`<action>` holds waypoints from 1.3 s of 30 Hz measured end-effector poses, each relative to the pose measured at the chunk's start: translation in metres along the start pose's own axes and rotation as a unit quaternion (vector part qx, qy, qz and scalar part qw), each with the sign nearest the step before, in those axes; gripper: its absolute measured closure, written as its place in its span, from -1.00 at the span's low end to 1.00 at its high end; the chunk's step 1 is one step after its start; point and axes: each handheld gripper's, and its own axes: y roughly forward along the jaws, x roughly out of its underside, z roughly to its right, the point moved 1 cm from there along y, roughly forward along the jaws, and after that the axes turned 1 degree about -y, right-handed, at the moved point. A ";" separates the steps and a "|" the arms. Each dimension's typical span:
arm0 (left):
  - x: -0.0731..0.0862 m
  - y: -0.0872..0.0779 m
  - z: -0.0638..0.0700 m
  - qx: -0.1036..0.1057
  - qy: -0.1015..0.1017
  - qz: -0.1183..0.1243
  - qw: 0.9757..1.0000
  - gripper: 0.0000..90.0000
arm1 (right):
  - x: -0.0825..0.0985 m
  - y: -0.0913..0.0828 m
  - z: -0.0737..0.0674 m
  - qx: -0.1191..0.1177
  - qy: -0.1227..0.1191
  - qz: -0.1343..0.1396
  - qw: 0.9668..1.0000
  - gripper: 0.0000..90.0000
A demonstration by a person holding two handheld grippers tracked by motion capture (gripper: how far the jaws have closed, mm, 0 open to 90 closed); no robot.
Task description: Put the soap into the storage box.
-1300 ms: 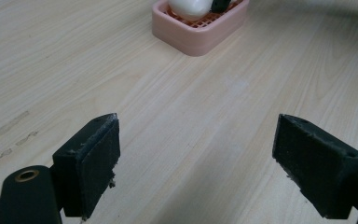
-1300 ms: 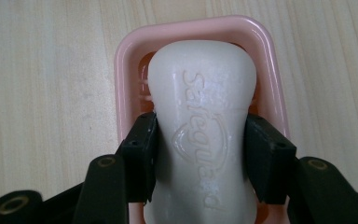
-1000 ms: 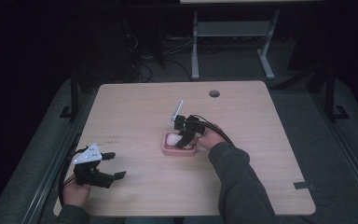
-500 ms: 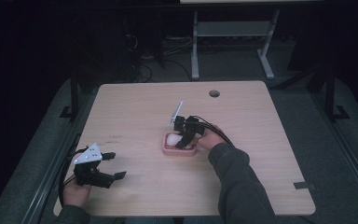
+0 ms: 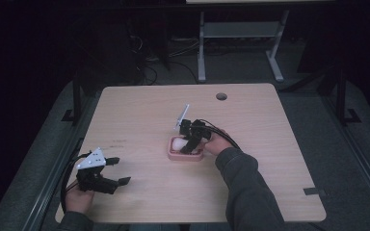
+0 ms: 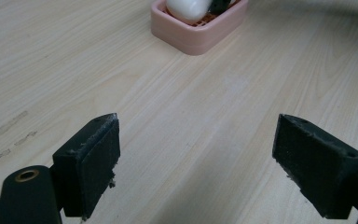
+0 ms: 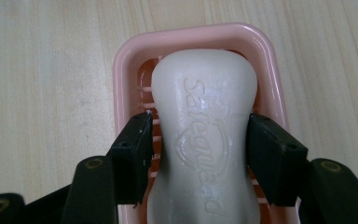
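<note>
Light wood-grain table [image 5: 139, 110] in a dark room, grey floor around it, a round cable hole [image 5: 221, 96] near the far edge, and a pale metal stand frame [image 5: 236, 43] on the floor behind. At the near left corner a hand [image 5: 79, 199] holds the left gripper [image 5: 118, 171], grey three-cornered plate on top, jaws spread wide with nothing between them, low over bare tabletop and well apart from the dish. Left gripper view: both black pads [image 6: 91, 163] far apart above the wood, faint scuff marks on the grain at left, pink soap dish [image 6: 198, 28] ahead at the top edge with the white bar sitting in it. Mid-table, the pink soap dish [image 5: 185, 155] holds the white soap bar [image 5: 177, 143]; the right gripper [image 5: 191, 144] reaches into it from the right, hand [image 5: 217, 143] and dark sleeve [image 5: 245, 192] coming in from the bottom. High view too small to tell contact. Right gripper view settles it: right gripper [image 7: 198, 158] has both jaws pressed against the narrow waist of the soap bar [image 7: 203, 140], clamped on it, bar lying inside the slotted pink dish [image 7: 121, 79]. Embossed on the bar, readable here and not from above: "Safeguard".
</note>
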 end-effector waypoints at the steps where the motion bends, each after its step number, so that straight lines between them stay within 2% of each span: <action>1: 0.000 0.000 0.000 0.000 -0.001 0.001 1.000 -0.67 | 0.000 -0.001 0.000 0.001 0.002 0.002 1.000 -0.08; 6: 0.000 0.000 0.000 0.000 0.001 -0.001 1.000 -0.67 | 0.001 -0.003 0.000 0.001 0.008 0.001 1.000 -0.12; 15: 0.000 0.001 0.001 0.000 0.000 -0.003 1.000 -0.67 | 0.003 -0.011 -0.001 0.000 0.014 0.022 1.000 -0.19; 39: 0.000 0.001 0.000 0.000 0.003 -0.006 1.000 -0.67 | 0.010 -0.031 -0.005 0.016 0.017 0.047 0.999 -0.26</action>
